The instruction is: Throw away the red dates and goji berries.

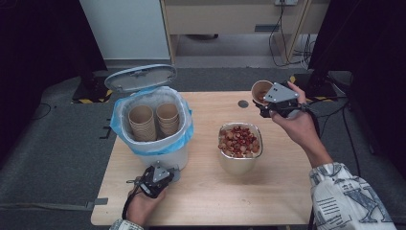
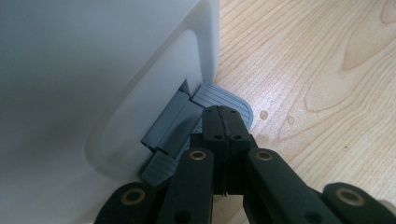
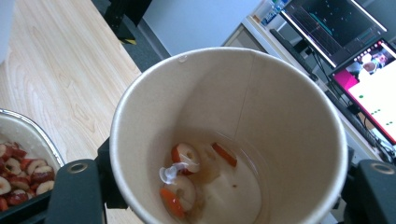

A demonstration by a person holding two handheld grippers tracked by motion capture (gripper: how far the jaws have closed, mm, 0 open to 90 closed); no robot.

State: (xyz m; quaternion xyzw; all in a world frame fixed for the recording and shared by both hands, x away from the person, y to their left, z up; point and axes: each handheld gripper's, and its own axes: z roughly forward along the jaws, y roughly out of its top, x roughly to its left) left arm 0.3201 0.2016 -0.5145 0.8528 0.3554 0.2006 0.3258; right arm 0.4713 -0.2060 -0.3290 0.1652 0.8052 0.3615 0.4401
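Left gripper [image 1: 165, 173] sat at the near base of the white pedal bin [image 1: 167, 155], jaws fully closed with nothing between them. Its own view showed the tips pressed on the grey pedal [image 2: 224, 100], detail the high view hid. Bin lid [image 1: 140, 77] stood up; two stacks of paper cups [image 1: 142, 122] inside. Centre: steel bowl [image 1: 239, 163] of sliced red dates. Far right: right gripper [image 1: 265, 103] clamped a paper cup [image 3: 280, 121]; its view showed a few date slices [image 3: 184, 154] in liquid at the bottom.

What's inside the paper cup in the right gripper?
The cup holds a few red-and-white fruit slices in a little liquid at the bottom. The near wall hides part of the base.
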